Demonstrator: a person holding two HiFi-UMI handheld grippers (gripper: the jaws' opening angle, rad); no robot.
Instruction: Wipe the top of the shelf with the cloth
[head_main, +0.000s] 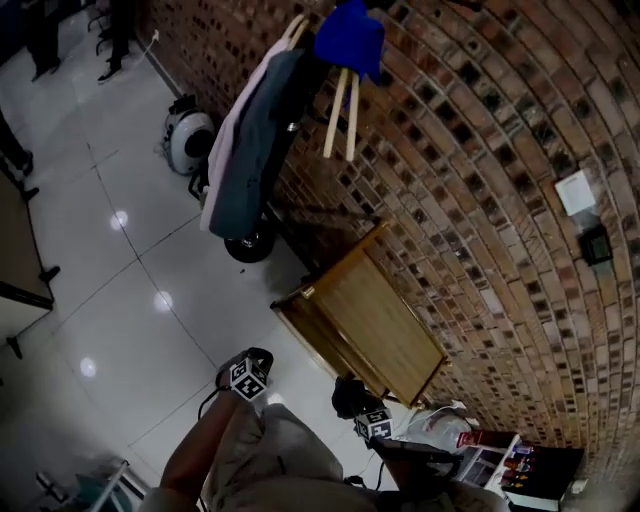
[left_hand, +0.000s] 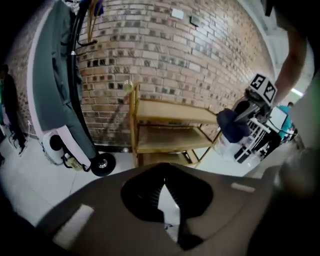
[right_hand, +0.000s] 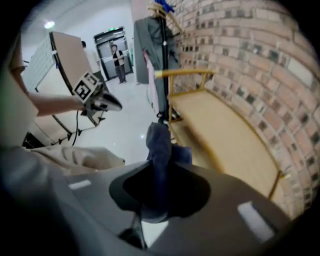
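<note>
Cloth, dark blue: pinched between the right gripper's jaws, hanging just off the shelf's near front corner. Left gripper: jaws closed on nothing, over open floor along the shelf's front edge.

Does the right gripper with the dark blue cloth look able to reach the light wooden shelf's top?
Probably yes: the right gripper, shut on the dark blue cloth, is close beside the bare top of the light wooden shelf, with nothing between.
</note>
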